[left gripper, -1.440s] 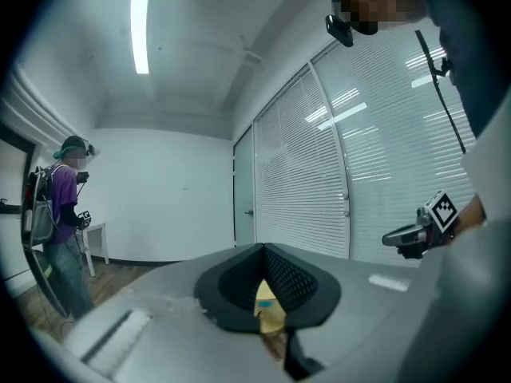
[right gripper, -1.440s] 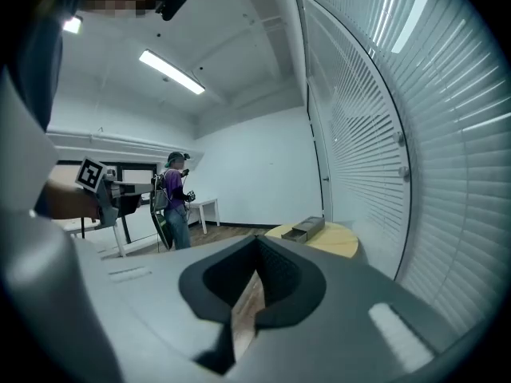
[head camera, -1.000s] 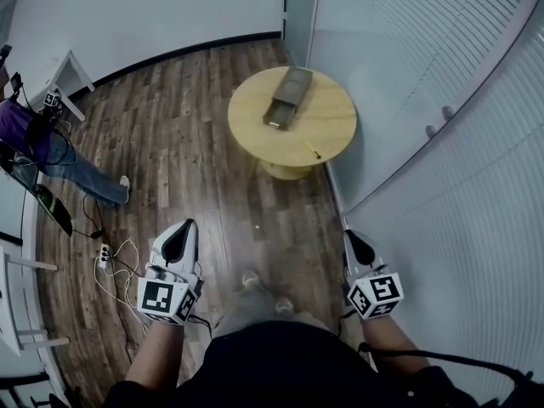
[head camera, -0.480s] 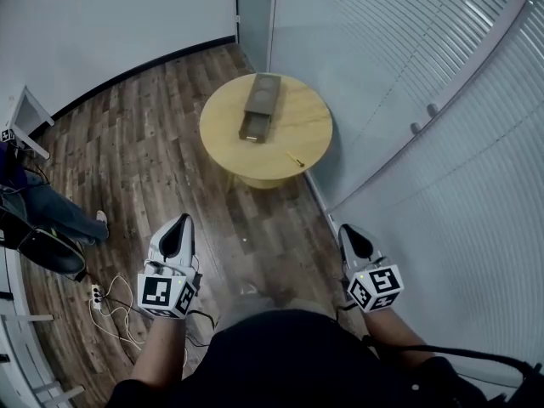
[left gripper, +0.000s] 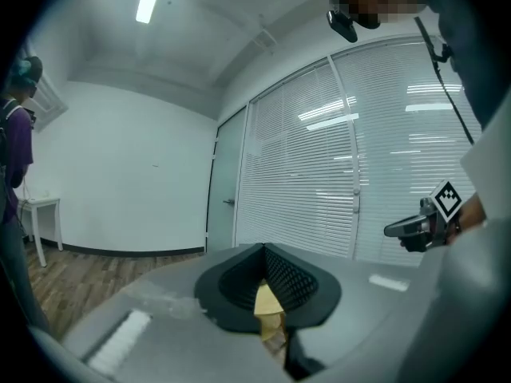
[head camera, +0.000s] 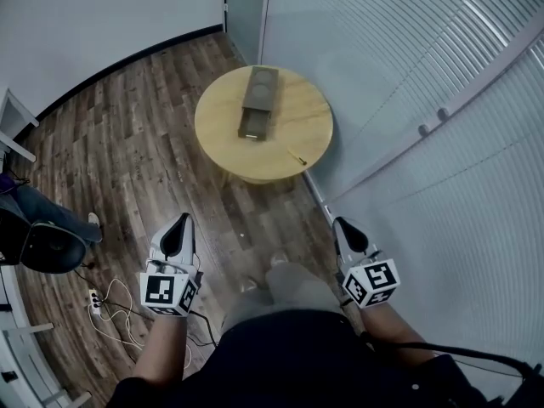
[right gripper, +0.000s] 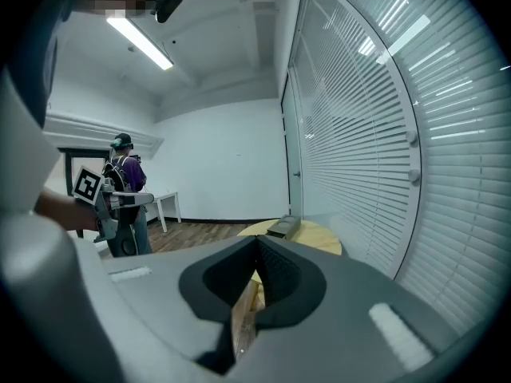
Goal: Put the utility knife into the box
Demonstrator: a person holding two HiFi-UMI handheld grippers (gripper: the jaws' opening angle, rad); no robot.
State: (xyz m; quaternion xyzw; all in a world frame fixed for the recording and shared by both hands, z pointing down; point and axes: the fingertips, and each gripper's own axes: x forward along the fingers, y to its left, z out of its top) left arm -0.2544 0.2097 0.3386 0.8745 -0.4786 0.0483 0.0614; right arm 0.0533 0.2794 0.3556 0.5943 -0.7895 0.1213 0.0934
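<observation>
1. Nearest the wearer, two forearms reach forward, each hand bearing a claw with a marker cube (head camera: 170,291) at its back.
2. The left claw (head camera: 183,223) has its jaws pressed together along their whole length, with nothing between the pads. It is held above the floor and points towards the table.
3. The right claw (head camera: 342,225) is closed tight in the same way and carries nothing. It is level with the left claw and well apart from it, just beside the foot of the blinds (head camera: 425,75) on its right.
4. Below both claws lies the wooden floor (head camera: 153,143). A power strip (head camera: 94,300) with loose white cables lies on it, to the left of the left claw and slightly behind its tips.
5. Ahead of both claws, well out of reach, stands a round table (head camera: 306,117) with a pale wooden top.
6. The utility knife (head camera: 297,156) lies on the bare tabletop near the edge closest to the claws. It is between the two claws' lines and nearer the right claw's. Neither claw touches it.
7. Beyond the knife and apart from it, the box (head camera: 257,100) rests on the middle of the table, dark and oblong, its long side running away from the claws.
8. Past the table, a door (head camera: 242,7) stands in the corner.
9. Far to the left of the left claw, a person (right gripper: 126,174) in a purple top stands.
</observation>
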